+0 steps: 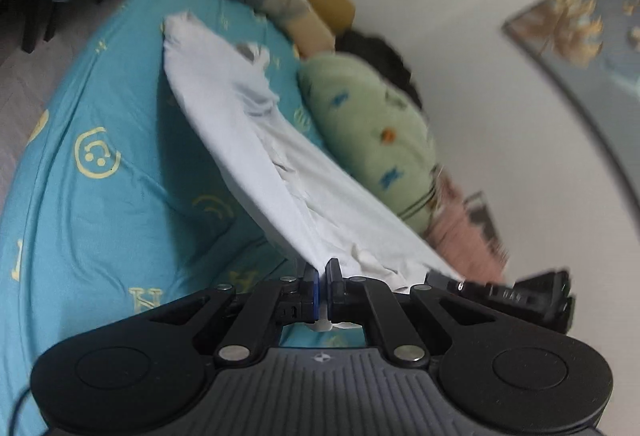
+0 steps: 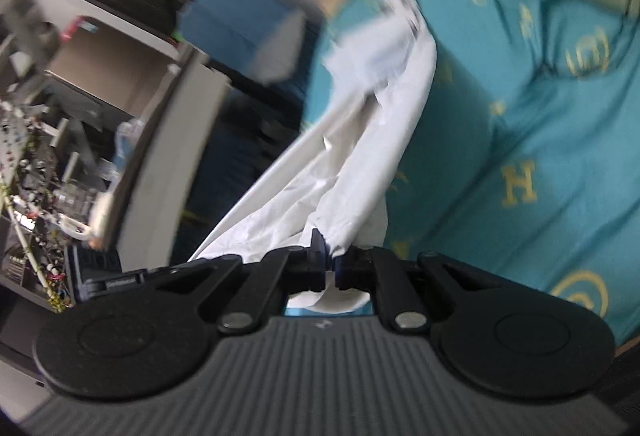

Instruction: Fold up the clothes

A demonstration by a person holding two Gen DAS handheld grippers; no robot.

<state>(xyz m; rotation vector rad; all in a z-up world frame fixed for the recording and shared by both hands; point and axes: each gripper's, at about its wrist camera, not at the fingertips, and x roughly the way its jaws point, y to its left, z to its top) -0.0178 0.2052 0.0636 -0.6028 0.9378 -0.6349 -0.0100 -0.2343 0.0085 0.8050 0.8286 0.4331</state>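
We held the white garment [image 1: 240, 124] stretched above the bed [image 1: 100, 196], its far end trailing toward the headboard edge beside a green pillow [image 1: 368, 140]. On the left, our left tool [image 1: 323, 272] was clamped narrow on one near corner of the cloth; on the right, our right tool [image 2: 329, 254] was pinched tight on a bunched corner, with loose fabric hanging below it. We judged the bunched grip the weak point: a hard tug could pull it free and drop that side. The trailing end could also drag, catch on the pillow and crease the fold, or slide off the bed's side edge.
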